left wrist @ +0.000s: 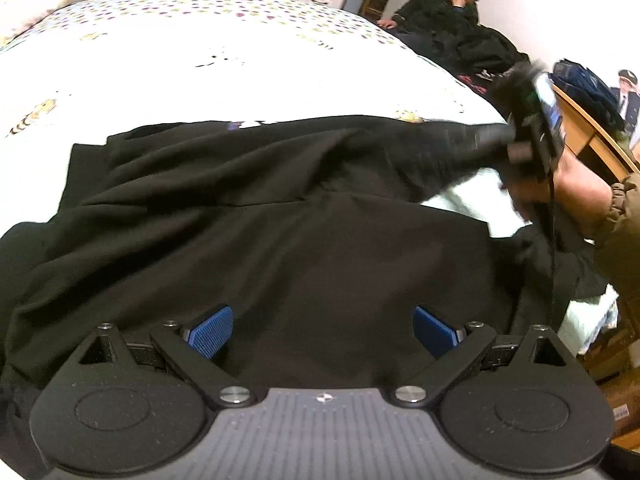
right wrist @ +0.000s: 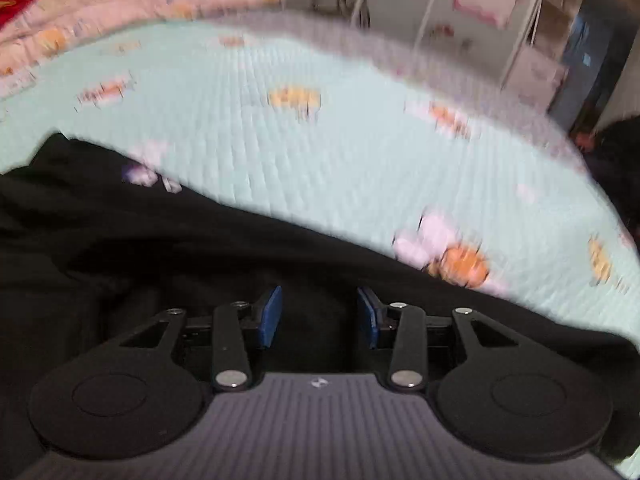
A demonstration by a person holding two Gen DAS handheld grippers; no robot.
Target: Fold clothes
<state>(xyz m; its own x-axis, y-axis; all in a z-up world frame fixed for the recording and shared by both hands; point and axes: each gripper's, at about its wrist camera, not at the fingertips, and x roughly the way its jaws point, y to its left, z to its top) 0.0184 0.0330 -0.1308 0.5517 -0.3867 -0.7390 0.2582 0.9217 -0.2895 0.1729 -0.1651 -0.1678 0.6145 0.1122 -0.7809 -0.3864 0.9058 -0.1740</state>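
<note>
Only the left view shows a seated person [left wrist: 452,12]; both hand-held grippers [left wrist: 324,330] [right wrist: 319,322] spread over black garment [left wrist: 280,220].

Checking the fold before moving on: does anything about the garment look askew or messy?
Yes. The black garment lies rumpled on the bed, with creases across its upper part, and one section stretches off toward the right gripper instead of lying flat. It is not yet a neat fold.
</note>
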